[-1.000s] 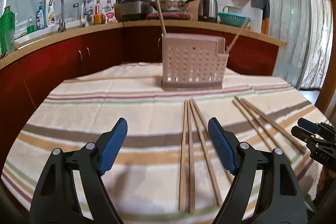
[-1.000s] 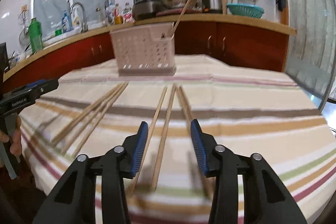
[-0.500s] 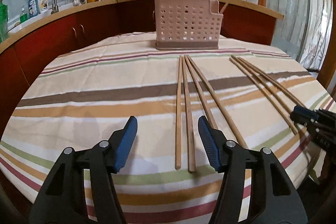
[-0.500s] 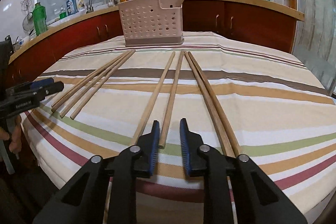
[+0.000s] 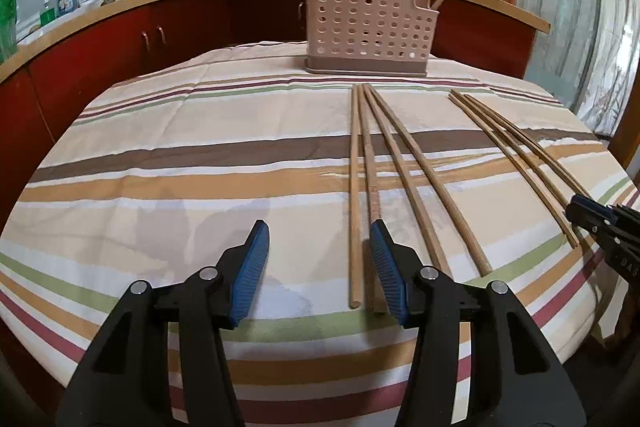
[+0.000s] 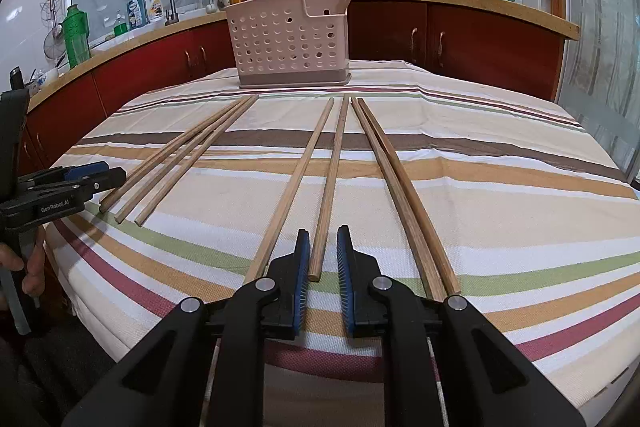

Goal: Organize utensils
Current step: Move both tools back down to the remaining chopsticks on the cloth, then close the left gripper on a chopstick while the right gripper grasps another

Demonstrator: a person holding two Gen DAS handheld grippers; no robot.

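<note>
A perforated pink utensil basket (image 5: 366,27) (image 6: 288,39) stands at the table's far side with two chopsticks upright in it. Wooden chopsticks lie on the striped cloth pointing toward it. My left gripper (image 5: 322,263) hovers low over the near end of a group of several; the leftmost chopstick (image 5: 354,207) lies between its closing jaws, close to the right pad and untouched. My right gripper (image 6: 322,259) is closing narrowly around the near end of a light chopstick (image 6: 328,187) that rests on the cloth, with thin gaps on both sides.
Three thinner chopsticks (image 5: 516,155) (image 6: 180,163) lie between the two grippers. A dark pair (image 6: 400,195) lies right of the right gripper. A hand (image 6: 24,267) holds the left gripper at the table's near edge. Red cabinets and a cluttered counter ring the table.
Both grippers have sunk toward the cloth and tilted down. The left jaws narrowed by about a third. The right jaws went from half open to a narrow slot around one chopstick's end.
</note>
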